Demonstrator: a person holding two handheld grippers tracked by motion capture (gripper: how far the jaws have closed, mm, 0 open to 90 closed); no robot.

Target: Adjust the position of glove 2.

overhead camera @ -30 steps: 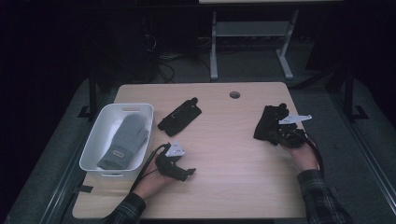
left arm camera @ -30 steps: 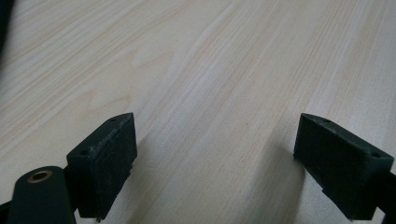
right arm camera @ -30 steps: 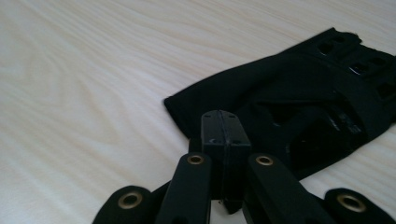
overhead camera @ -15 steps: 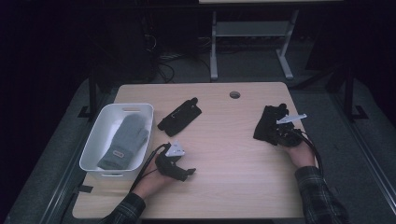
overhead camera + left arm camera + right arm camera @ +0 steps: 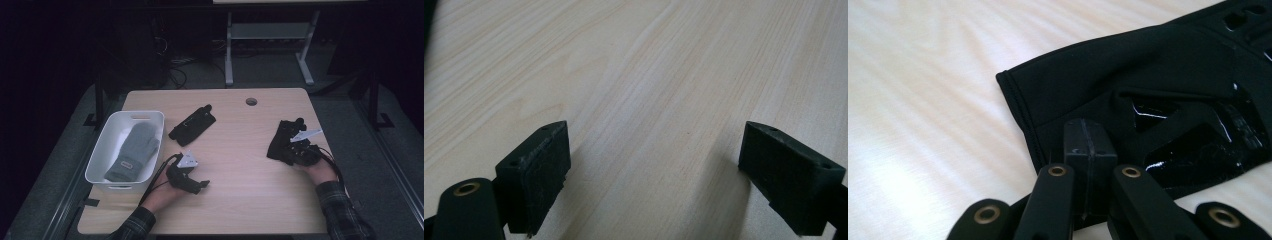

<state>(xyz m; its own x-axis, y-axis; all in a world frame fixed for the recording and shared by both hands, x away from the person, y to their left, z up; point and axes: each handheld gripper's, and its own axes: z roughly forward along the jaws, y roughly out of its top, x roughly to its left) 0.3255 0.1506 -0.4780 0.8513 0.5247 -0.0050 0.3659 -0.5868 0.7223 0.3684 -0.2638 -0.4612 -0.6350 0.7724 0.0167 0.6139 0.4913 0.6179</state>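
A black glove (image 5: 281,139) lies at the right of the wooden table (image 5: 240,205). My right gripper (image 5: 292,151) rests on its near end. In the right gripper view the jaws (image 5: 1088,145) stand pressed together over the glove's cuff (image 5: 1088,75), and I see no fabric between the pads. A second black glove (image 5: 192,125) lies left of the table's middle. My left gripper (image 5: 201,186) sits low on the table near the front left. Its jaws (image 5: 654,175) are wide apart over bare wood with nothing between them.
A white bin (image 5: 100,160) at the table's left holds a grey mitten (image 5: 134,149). A round cable hole (image 5: 251,101) is near the far edge. Beyond the table stand a metal frame (image 5: 270,35) and cables on a dark floor.
My right gripper has shifted a little leftward and down onto the glove's near end. The left gripper and both gloves stay where they were.
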